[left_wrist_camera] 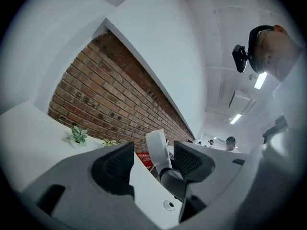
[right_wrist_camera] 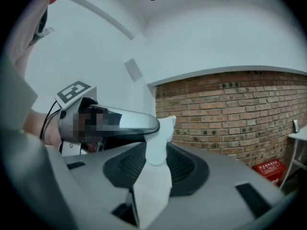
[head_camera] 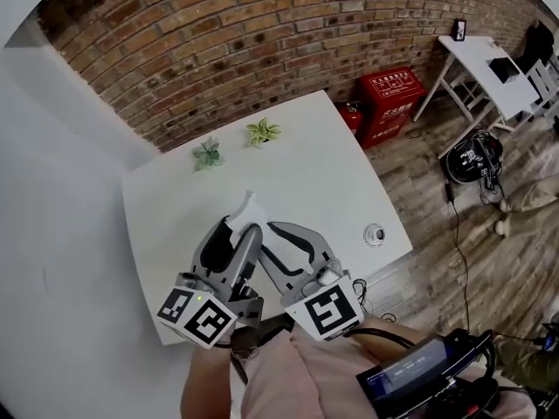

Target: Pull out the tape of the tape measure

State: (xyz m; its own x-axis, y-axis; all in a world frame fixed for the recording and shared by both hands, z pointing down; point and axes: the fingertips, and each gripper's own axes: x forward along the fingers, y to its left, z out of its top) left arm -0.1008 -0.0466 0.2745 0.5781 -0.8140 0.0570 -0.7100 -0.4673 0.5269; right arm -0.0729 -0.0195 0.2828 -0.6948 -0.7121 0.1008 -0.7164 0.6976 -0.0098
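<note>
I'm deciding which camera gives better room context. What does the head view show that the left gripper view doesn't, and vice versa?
Only the head view: the black-and-white marker cubes, the white trestle desk and the black round machine near it. Only the left gripper view: the long ceiling lights and distant people. Both: the red brick wall, the small green leafy plants, the white table, the small round silvery object on it, and the white chunky object raised above it.
</note>
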